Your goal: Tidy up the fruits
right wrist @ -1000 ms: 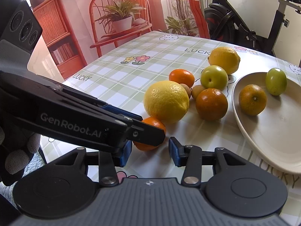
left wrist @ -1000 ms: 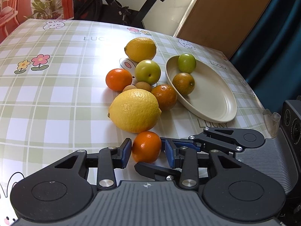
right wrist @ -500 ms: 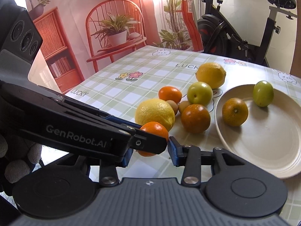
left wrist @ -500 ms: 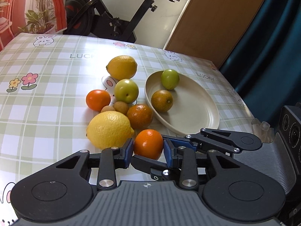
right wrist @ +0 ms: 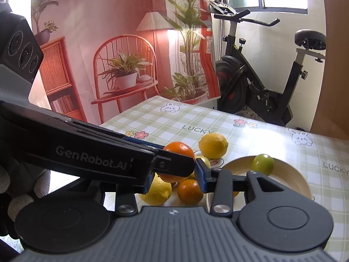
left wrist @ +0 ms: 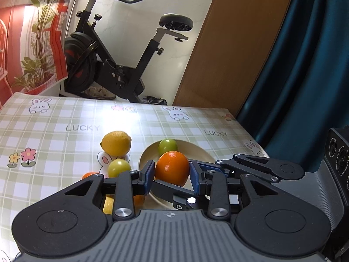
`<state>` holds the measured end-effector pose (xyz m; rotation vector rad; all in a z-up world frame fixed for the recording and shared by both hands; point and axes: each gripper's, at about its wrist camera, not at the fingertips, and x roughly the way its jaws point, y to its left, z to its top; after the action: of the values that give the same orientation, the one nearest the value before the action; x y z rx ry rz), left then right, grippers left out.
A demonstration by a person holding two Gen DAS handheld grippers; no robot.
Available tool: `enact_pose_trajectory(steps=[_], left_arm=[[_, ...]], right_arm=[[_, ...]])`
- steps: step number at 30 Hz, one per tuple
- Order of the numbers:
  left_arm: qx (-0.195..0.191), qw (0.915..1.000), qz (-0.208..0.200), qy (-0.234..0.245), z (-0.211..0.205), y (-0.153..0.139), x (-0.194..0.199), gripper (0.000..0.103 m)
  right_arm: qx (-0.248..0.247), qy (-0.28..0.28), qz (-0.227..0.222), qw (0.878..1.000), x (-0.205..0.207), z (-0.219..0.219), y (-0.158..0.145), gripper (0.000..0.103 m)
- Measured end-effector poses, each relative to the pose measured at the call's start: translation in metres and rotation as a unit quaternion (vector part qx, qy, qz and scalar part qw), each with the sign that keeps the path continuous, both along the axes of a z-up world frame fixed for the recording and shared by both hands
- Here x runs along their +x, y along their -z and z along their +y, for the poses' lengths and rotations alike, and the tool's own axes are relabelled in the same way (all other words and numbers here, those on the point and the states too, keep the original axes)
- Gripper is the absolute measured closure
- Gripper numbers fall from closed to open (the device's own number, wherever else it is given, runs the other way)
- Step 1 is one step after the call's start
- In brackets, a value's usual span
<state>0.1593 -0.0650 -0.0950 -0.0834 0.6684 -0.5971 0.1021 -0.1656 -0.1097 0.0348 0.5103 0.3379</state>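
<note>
A small orange [left wrist: 172,168] hangs above the table, and both grippers are shut on it. My left gripper [left wrist: 172,174] presses its blue pads on the orange's two sides. My right gripper [right wrist: 175,174] comes in from the right and clamps the same orange [right wrist: 178,150]; its left pad is hidden behind the left gripper's finger. Below lies a cream plate [left wrist: 202,152] holding a green fruit [left wrist: 167,146]. On the checked cloth beside it lie a lemon [left wrist: 116,143], another green fruit [left wrist: 118,167], a large lemon [right wrist: 157,191] and a dark orange [right wrist: 189,191].
An exercise bike [left wrist: 122,65] stands past the table's far edge, with a brown door and a dark blue curtain [left wrist: 305,65] to the right. A gloved hand [right wrist: 19,196] holds the left gripper. A painted backdrop [right wrist: 109,43] hangs on the left.
Both grippers have risen together and lifted the orange off the table. They have tipped upward, so the fruit pile and plate now sit lower in both views.
</note>
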Motion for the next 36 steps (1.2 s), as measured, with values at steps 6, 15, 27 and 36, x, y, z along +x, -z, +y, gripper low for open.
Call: enact_pose_trajectory(steps=[6, 15, 27, 36], left_arm=[[-0.009, 0.9997, 0.015, 0.016, -0.018, -0.002, 0.034, 0.066], [0.032, 0.9953, 0.081, 0.042, -0.045, 0.062, 0.058, 0.066], [0.052, 0.9903, 0.122, 0.042, -0.054, 0.105, 0.08, 0.074], [0.048, 0.9927, 0.109, 0.018, -0.058, 0.103, 0.108, 0.074]], right_arm=[[-0.004, 0.02, -0.027, 0.999, 0.017, -0.016, -0.024, 0.061], [0.041, 0.046, 0.055, 0.997, 0.04, -0.047, 0.033, 0.061], [0.07, 0.058, 0.146, 0.985, 0.067, -0.069, 0.086, 0.066], [0.05, 0.067, 0.135, 0.987, 0.092, -0.066, 0.086, 0.068]])
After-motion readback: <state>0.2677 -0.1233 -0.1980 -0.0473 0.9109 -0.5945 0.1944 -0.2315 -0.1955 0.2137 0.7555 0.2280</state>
